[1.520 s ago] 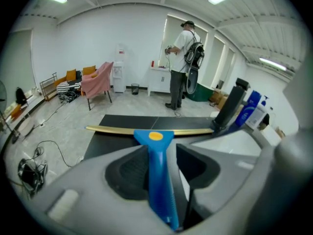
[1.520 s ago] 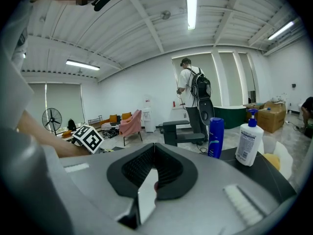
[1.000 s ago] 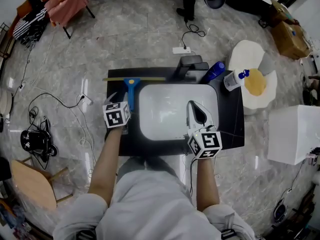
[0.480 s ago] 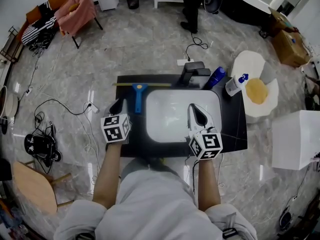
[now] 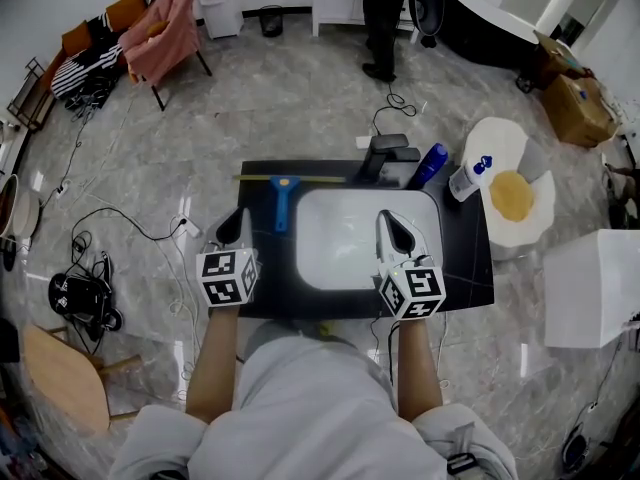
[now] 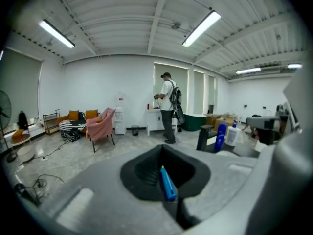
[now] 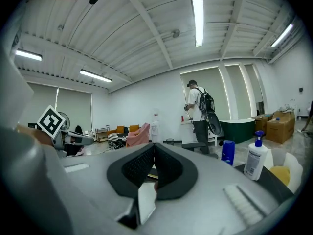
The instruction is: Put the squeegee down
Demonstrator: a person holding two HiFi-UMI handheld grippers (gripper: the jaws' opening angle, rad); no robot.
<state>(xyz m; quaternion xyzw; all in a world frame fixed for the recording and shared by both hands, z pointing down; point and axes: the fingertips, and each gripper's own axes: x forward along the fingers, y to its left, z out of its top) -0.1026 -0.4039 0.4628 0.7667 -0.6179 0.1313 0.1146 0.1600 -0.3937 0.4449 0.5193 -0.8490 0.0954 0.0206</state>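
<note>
Left gripper rose, jaws just closed empty | squeegee blue-handled, yellow blade | right gripper jaws together

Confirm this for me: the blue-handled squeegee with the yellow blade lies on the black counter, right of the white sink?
No. The blue-handled squeegee with the yellow blade lies on the black counter left of the white sink; the head view shows it.

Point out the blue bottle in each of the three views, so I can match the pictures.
Head view: blue bottle lies upper right of centre.
Left gripper view: it stands right of centre, at mid height.
Right gripper view: it stands right of centre, slightly low.
Shared landmark: the white pump bottle is just right of it in every view.
</note>
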